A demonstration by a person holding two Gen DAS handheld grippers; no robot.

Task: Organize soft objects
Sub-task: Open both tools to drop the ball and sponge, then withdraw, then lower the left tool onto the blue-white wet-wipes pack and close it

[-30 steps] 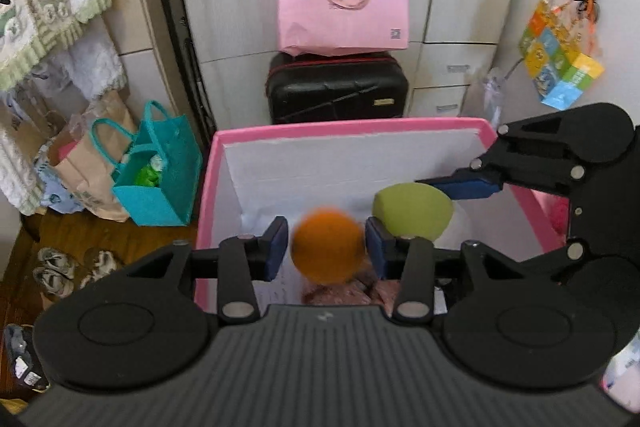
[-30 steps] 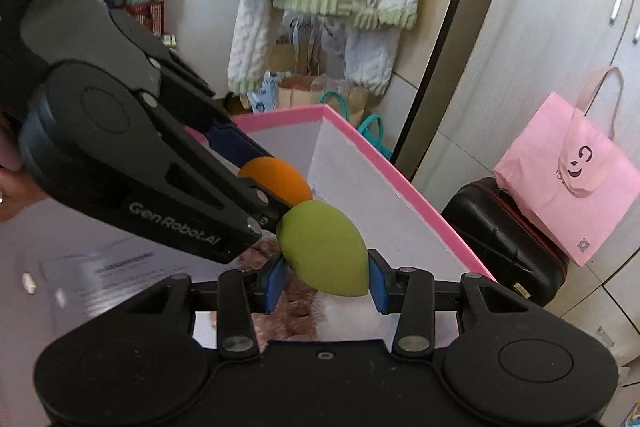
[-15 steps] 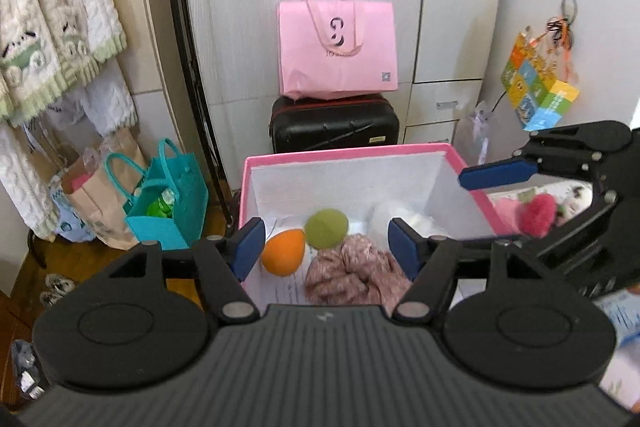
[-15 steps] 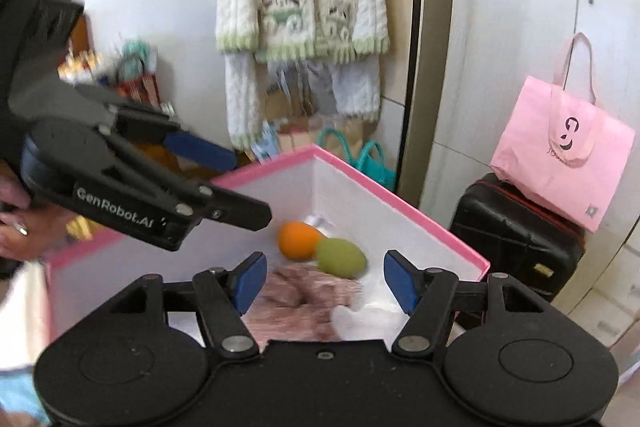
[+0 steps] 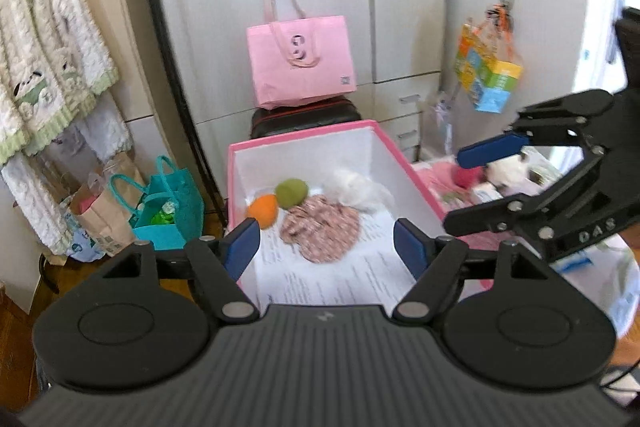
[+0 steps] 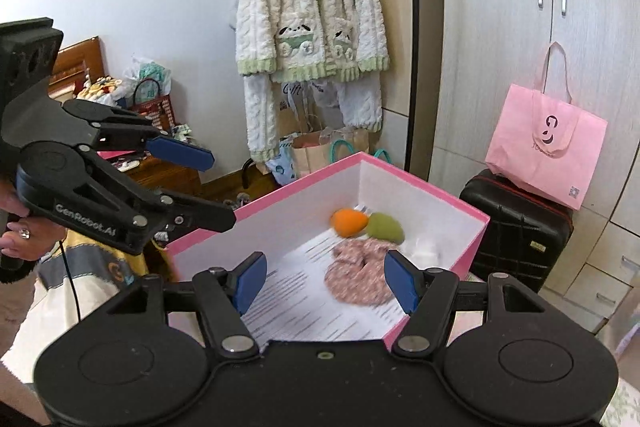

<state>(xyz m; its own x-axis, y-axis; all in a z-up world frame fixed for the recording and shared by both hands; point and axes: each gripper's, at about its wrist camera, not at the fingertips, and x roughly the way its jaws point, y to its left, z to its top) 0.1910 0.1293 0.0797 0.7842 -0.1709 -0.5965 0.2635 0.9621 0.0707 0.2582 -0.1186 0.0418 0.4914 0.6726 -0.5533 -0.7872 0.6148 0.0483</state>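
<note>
A pink box with white inner walls holds an orange sponge, a green sponge, a pink floral cloth and a white soft item. My left gripper is open and empty above the box's near end. My right gripper is open and empty, also above the box; it shows at the right of the left wrist view. More soft items lie right of the box.
A pink tote bag sits on a black suitcase behind the box. A teal bag and paper bags stand on the floor at left. A fluffy cardigan hangs on the wall. Grey cabinets stand behind.
Both grippers opened and let the orange and green sponges drop into the box, then drew back and up away from it.
</note>
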